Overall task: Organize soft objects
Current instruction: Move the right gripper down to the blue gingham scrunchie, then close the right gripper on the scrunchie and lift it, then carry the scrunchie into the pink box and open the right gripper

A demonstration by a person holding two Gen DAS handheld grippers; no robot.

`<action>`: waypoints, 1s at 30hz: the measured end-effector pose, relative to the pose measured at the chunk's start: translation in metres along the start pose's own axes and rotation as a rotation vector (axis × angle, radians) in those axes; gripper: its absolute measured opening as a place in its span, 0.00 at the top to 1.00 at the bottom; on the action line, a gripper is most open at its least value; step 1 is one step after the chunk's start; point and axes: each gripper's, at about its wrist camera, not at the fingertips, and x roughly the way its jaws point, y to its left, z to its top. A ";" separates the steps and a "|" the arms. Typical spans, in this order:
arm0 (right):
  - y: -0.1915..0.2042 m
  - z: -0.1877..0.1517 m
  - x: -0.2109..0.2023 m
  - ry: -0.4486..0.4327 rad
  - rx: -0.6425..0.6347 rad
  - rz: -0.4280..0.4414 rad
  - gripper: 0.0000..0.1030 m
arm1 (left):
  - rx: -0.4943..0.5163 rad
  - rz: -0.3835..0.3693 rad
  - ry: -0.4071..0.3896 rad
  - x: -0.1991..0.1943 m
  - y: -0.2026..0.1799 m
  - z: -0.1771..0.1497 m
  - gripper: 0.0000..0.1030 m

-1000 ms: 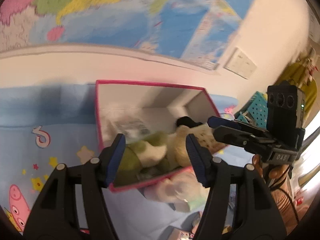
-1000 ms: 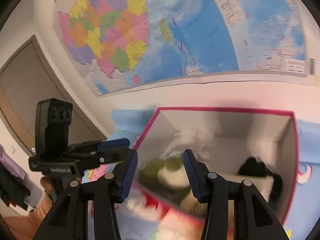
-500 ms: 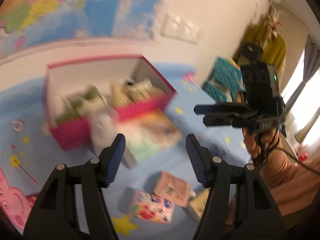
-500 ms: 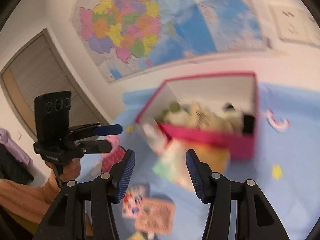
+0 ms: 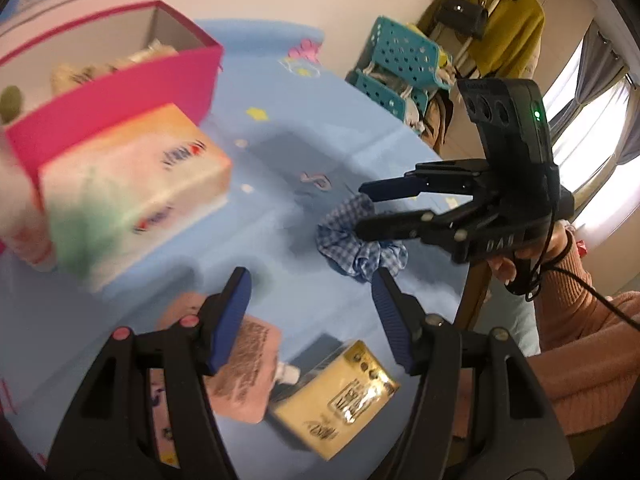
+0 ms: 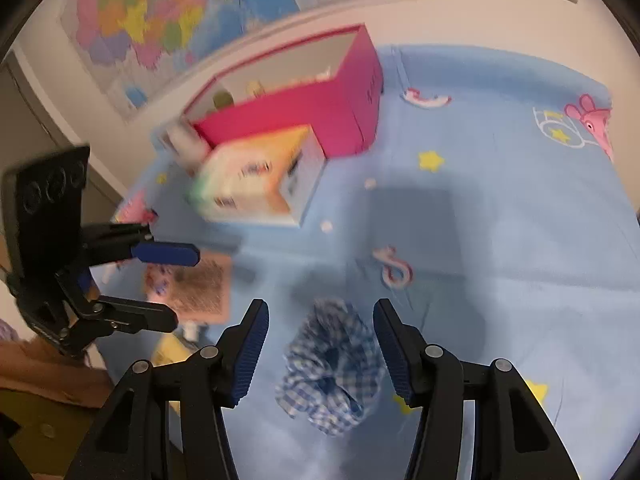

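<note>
A blue-and-white checked scrunchie (image 6: 330,376) lies on the blue tablecloth, between my open right gripper's (image 6: 320,344) fingers but untouched; it also shows in the left wrist view (image 5: 356,240). A pink box (image 6: 320,116) with plush toys inside stands at the back (image 5: 108,96). My left gripper (image 5: 312,312) is open and empty above a pink pouch (image 5: 240,364). The right gripper (image 5: 364,208) shows open over the scrunchie in the left wrist view.
A tissue pack (image 5: 128,200) lies in front of the pink box (image 6: 256,180). A yellow packet (image 5: 340,396) lies near the table's front edge. Teal baskets (image 5: 400,60) and hanging clothes stand beyond the table's right edge.
Both grippers have pulled back from the pink box and swung down toward the near table. The right gripper now straddles the scrunchie; the left hovers over the pink pouch.
</note>
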 end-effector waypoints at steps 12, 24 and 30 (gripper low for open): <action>0.006 0.000 0.005 -0.038 -0.051 -0.012 0.89 | -0.050 -0.057 0.066 0.029 -0.002 0.006 0.38; 0.035 0.059 -0.043 -0.233 -0.122 0.123 0.90 | -0.066 -0.056 -0.071 0.002 0.007 0.050 0.38; 0.052 0.110 -0.047 -0.304 -0.198 0.134 0.90 | -0.061 0.004 -0.155 -0.024 0.018 0.079 0.53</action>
